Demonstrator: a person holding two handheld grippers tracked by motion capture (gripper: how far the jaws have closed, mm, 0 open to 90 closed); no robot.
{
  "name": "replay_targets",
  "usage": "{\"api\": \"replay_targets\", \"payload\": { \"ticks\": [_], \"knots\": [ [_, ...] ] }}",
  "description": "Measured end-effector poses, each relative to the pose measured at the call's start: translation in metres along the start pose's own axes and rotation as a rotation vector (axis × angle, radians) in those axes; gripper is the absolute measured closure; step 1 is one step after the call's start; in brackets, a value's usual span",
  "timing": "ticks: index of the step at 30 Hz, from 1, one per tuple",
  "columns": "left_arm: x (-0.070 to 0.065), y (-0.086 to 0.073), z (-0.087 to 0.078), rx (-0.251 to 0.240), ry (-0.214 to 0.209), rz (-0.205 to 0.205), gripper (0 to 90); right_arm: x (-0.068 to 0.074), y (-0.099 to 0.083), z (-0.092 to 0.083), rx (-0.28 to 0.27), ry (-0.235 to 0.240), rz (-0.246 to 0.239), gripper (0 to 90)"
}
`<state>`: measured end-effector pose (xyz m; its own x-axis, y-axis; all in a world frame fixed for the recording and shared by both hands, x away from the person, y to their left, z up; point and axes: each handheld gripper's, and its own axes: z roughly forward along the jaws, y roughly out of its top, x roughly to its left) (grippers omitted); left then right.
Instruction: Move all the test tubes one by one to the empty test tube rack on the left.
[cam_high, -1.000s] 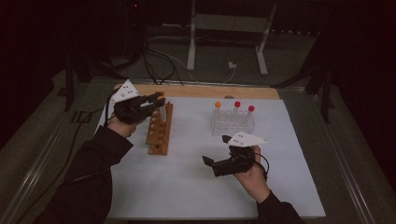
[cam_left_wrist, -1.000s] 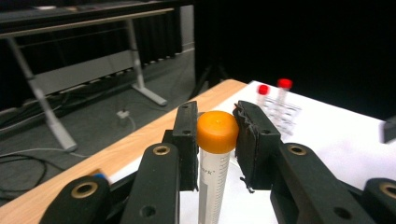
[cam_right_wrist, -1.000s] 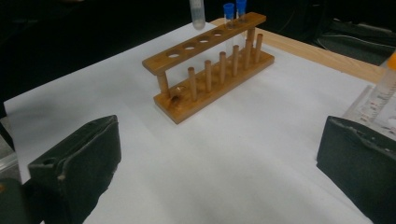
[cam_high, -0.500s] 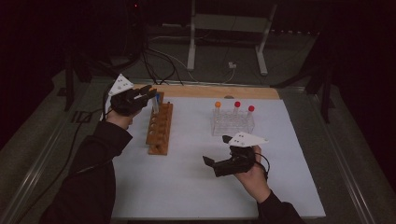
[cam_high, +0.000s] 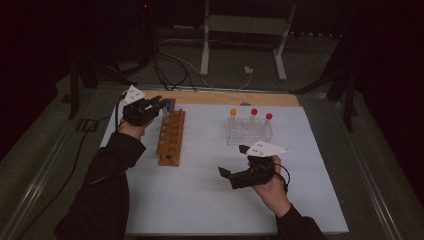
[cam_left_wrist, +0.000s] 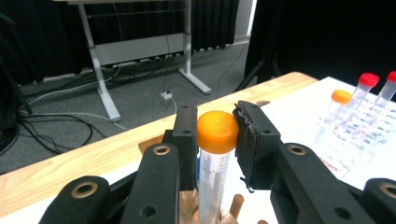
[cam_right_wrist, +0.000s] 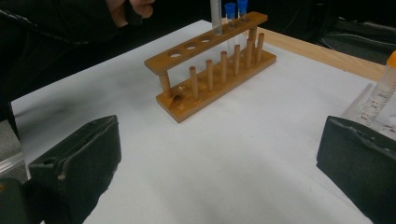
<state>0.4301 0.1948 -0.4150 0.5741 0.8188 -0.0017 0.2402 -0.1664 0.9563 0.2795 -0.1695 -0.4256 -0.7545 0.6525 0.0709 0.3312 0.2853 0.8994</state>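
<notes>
Orange-capped tube (cam_left_wrist: 216, 140), gripper (cam_left_wrist: 215, 135)-clamped; blue caps (cam_right_wrist: 236, 7) elsewhere.

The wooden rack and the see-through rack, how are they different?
The wooden rack is brown, long and narrow, with pegs along one side; the see-through rack is clear plastic and shorter. The wooden rack holds blue-capped tubes at its far end; the see-through rack holds one orange-capped tube and two red-capped ones. The left claw holds an orange-capped tube over the wooden rack. Both stand on the white mat.

Dim overhead light is leaving the room black around the pale surface (cam_high: 200, 200), soft shadows are pooling under hands, and near jaws are blurring at frame bottoms.
</notes>
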Motion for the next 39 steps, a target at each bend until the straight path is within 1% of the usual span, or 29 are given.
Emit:
{"api": "replay_targets", "payload": {
  "ticks": [11,17,25,29,32,34,39],
  "knots": [
    [-0.002,-0.018,0.016,0.082,0.012,-0.008,71.9,-0.001,0.000,0.000,-0.001,0.000,0.003,0.0],
    [-0.003,-0.025,0.022,0.113,0.018,-0.008,71.9,-0.001,0.000,-0.001,-0.003,0.000,0.005,0.0],
    [-0.003,-0.032,0.022,0.112,0.023,-0.012,71.8,-0.001,0.000,-0.001,-0.002,0.000,0.002,0.0],
    [-0.003,-0.035,0.021,0.103,0.024,-0.016,71.8,-0.001,0.000,-0.001,0.000,0.000,0.002,0.0],
    [-0.004,-0.035,0.021,0.114,0.033,0.001,71.7,-0.001,0.000,-0.001,-0.001,0.001,0.000,0.0],
    [-0.005,-0.035,0.021,0.120,0.031,0.004,71.7,-0.001,-0.001,-0.001,0.002,0.000,0.000,0.0],
    [-0.005,-0.031,0.022,0.148,0.011,0.003,71.3,0.000,0.000,0.000,0.003,0.004,-0.001,0.0]
  ]
}}
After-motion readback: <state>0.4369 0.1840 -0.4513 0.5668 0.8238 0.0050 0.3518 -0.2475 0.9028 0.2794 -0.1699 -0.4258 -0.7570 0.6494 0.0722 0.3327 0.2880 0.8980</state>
